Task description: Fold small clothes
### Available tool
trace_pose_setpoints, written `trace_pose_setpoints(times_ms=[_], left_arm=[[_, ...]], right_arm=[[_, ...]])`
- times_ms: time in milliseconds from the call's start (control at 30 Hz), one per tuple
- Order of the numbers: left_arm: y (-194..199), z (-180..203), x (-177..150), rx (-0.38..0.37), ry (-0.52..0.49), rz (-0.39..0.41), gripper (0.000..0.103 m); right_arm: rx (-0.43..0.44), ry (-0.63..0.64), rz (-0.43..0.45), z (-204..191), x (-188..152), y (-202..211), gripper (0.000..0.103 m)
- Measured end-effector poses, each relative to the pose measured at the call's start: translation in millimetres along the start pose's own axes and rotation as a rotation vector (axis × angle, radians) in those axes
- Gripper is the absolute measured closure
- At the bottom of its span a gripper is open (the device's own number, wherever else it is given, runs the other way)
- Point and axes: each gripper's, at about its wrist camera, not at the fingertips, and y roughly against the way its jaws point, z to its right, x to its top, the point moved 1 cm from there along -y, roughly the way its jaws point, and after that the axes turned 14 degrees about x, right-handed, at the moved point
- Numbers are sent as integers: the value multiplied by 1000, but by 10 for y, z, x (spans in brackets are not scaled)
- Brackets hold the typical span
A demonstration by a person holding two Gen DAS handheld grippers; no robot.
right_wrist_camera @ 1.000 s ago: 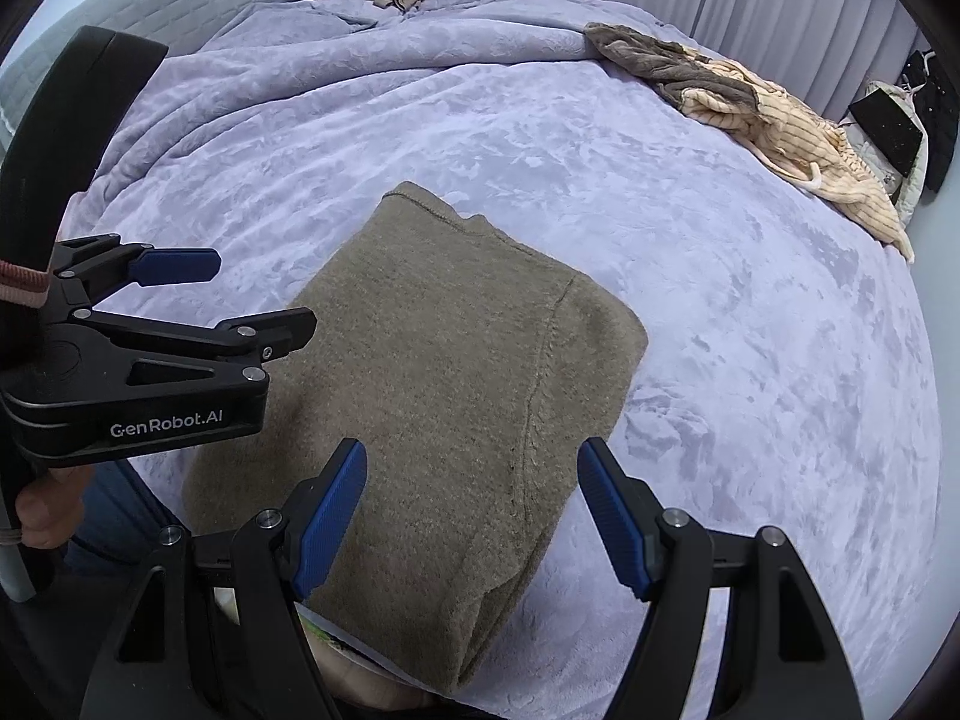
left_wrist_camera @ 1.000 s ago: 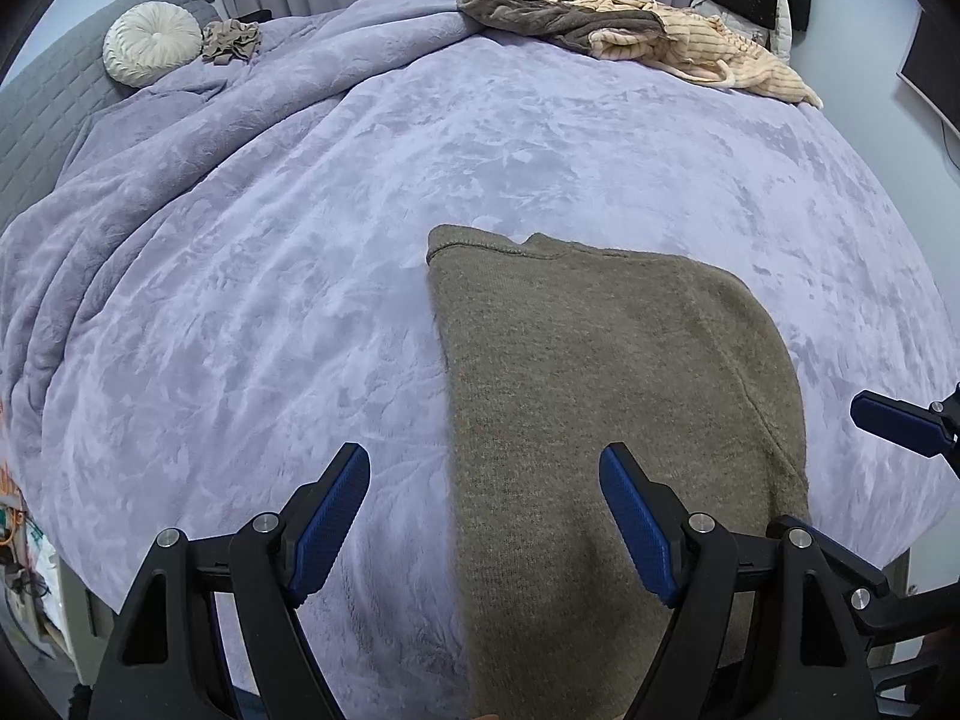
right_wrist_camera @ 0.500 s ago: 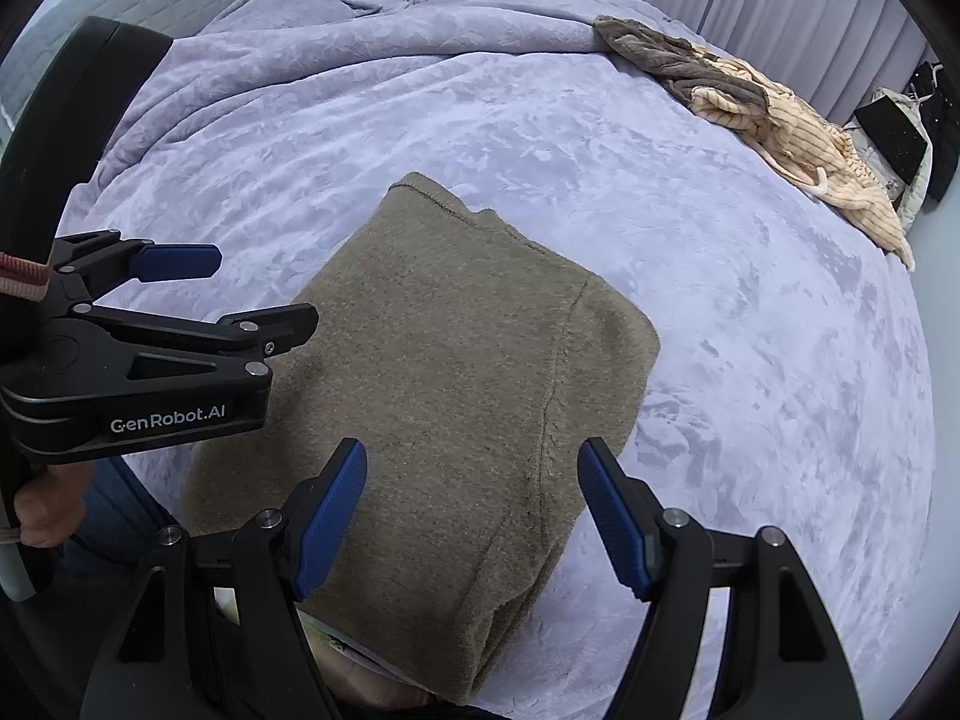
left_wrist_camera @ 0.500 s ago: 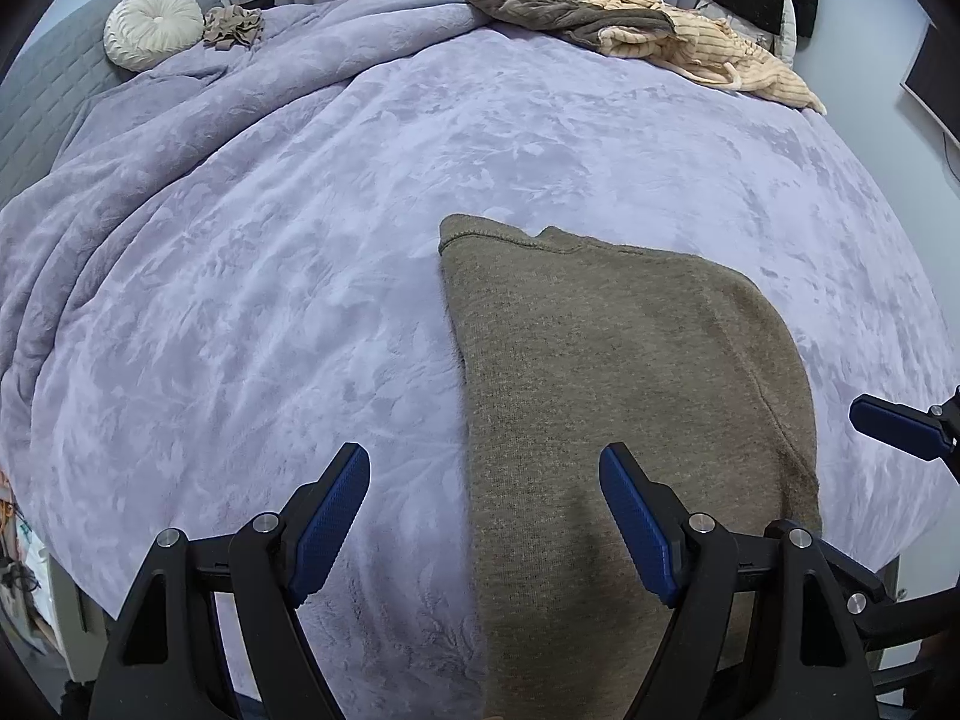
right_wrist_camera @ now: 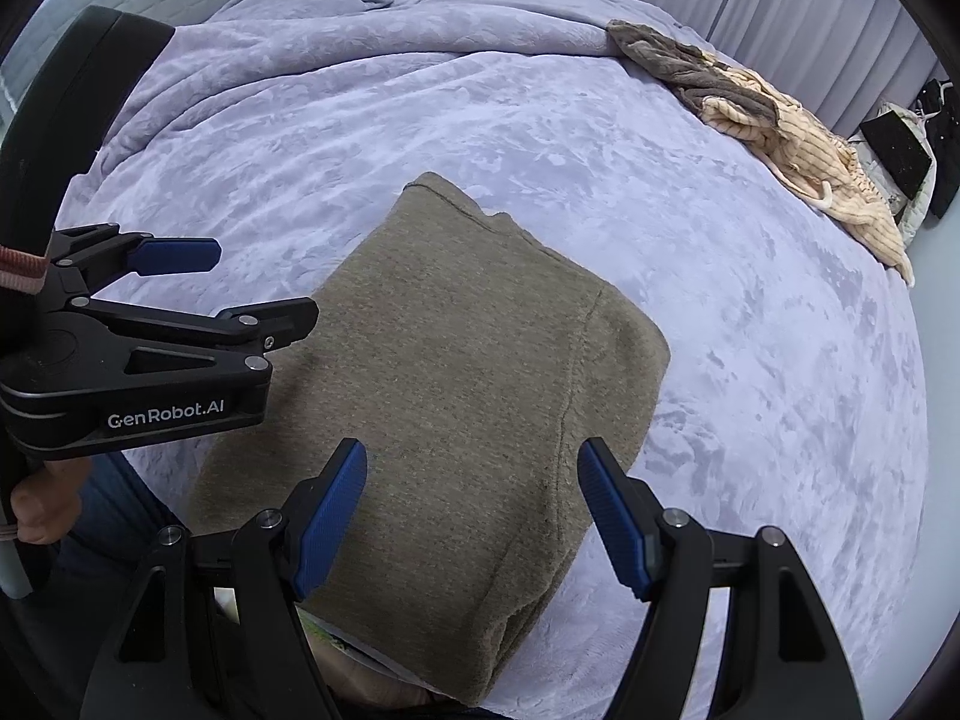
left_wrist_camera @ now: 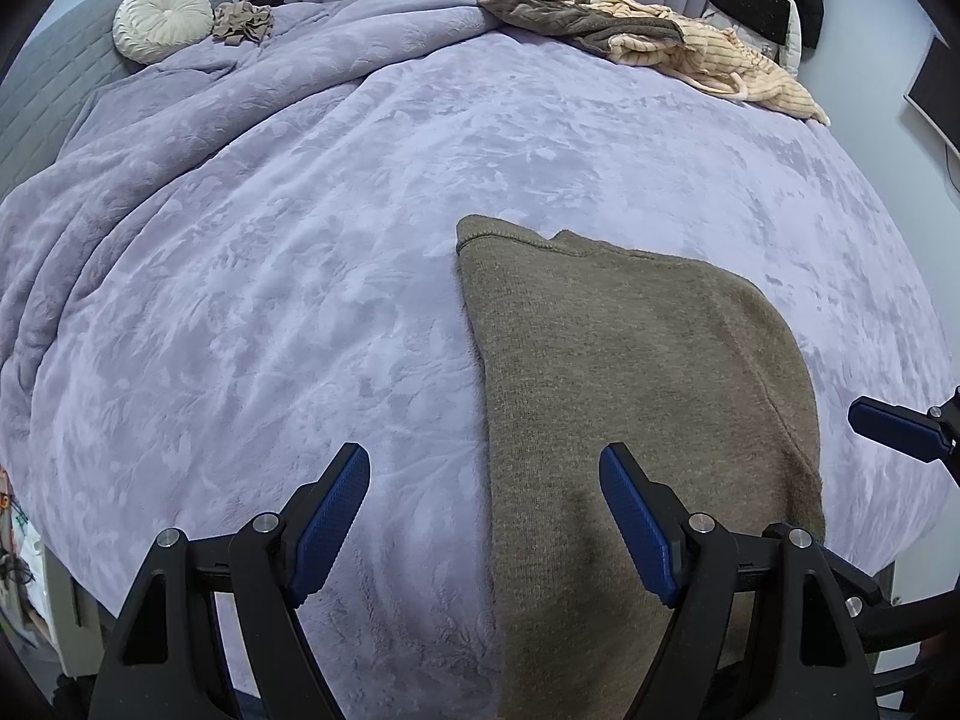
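Olive knit lies partly folded at the bed's near edge. Left claw and right claw both gape wide, holding nothing. Pinch near-edge corners evenly, then fold away.

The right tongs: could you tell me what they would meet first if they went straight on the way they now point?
Most likely the brown sweater: the right tongs are open and hover over its near part, aimed along it across the purple blanket. Their height above the sweater is unclear.
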Motion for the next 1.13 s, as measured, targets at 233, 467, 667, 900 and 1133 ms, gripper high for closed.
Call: trace_pose_setpoints(times_ms=[233, 467, 667, 900, 1133], left_arm=[[24, 3, -5, 3, -6, 2, 23], [32, 19, -9, 10, -7, -1, 23], [36, 65, -1, 22, -23, -1, 23], [60, 127, -1, 43, -40, 7, 23], [121, 188, -2, 84, -49, 27, 23]], right_arm=[[0, 5, 8, -9, 2, 30, 27], [6, 3, 11, 2, -5, 33, 27], [12, -2, 15, 26, -8, 44, 27], [27, -15, 31, 72, -14, 63, 27], [48, -30, 46, 152, -56, 56, 27]])
